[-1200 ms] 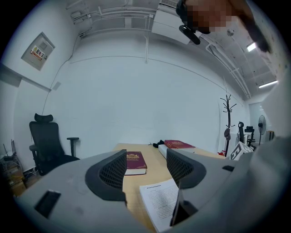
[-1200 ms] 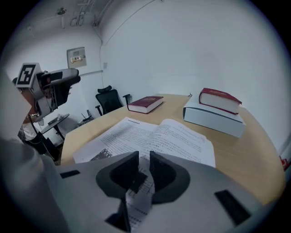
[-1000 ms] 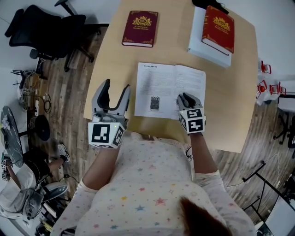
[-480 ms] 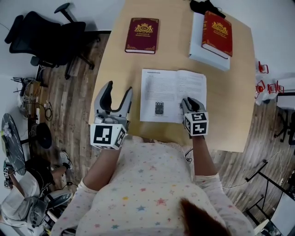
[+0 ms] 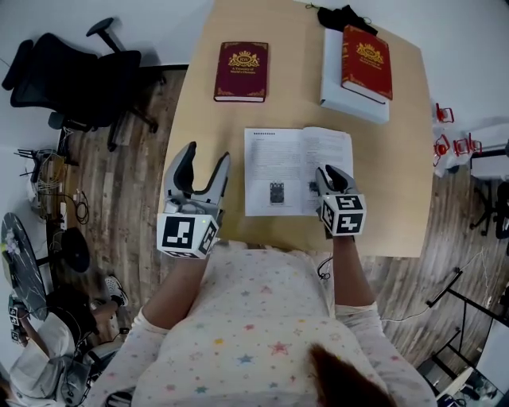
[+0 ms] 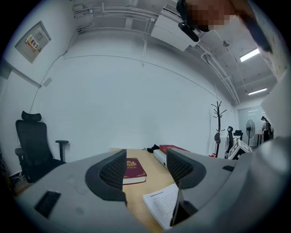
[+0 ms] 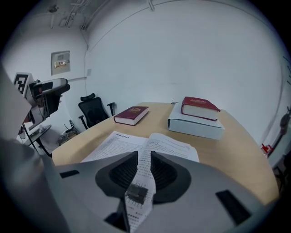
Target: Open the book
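Observation:
A thin white book (image 5: 290, 163) lies open on the wooden table (image 5: 398, 183) in front of me. My right gripper (image 5: 327, 178) is at the book's lower right and shut on one page. In the right gripper view that page (image 7: 144, 170) stands on edge between the jaws of the right gripper (image 7: 143, 169), and a small printed picture shows on it. My left gripper (image 5: 204, 160) is open and holds nothing, left of the book near the table's left edge. In the left gripper view the left gripper (image 6: 146, 170) frames the book's corner (image 6: 161, 205).
A maroon hardback (image 5: 241, 71) lies closed at the far left of the table. A red hardback (image 5: 366, 62) rests on a white box (image 5: 338, 91) at the far right, with a black object (image 5: 342, 16) behind it. An office chair (image 5: 71, 75) stands on the floor to the left.
The right gripper has stayed shut on the page and raised it slightly off the right half of the book. The left gripper has hardly moved. The head view has shifted a little.

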Motion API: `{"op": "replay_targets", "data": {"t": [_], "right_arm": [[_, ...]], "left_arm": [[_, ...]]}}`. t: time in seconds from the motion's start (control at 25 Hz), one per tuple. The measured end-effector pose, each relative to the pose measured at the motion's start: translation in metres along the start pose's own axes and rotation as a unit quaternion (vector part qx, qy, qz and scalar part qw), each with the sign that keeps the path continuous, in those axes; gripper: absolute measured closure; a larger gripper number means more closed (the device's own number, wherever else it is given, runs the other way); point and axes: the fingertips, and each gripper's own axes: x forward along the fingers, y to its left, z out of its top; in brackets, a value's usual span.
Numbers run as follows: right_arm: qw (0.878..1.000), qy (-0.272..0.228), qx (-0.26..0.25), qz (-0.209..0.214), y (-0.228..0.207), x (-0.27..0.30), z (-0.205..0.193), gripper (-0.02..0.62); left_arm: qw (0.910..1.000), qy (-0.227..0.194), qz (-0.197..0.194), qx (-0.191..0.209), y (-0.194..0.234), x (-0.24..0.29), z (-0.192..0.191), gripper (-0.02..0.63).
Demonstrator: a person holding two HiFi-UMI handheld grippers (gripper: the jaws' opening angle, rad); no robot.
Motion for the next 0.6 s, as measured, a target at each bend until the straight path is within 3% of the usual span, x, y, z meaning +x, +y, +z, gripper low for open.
{"op": "replay_targets", "data": {"t": [0.6], "right_arm": [[0.997,-0.073,0.023,-0.005,0.017,-0.030,0.058,0.539]], "left_arm": [[0.9992,-0.010,-0.031,-0.023,0.001,0.009,0.010,0.350]]}}
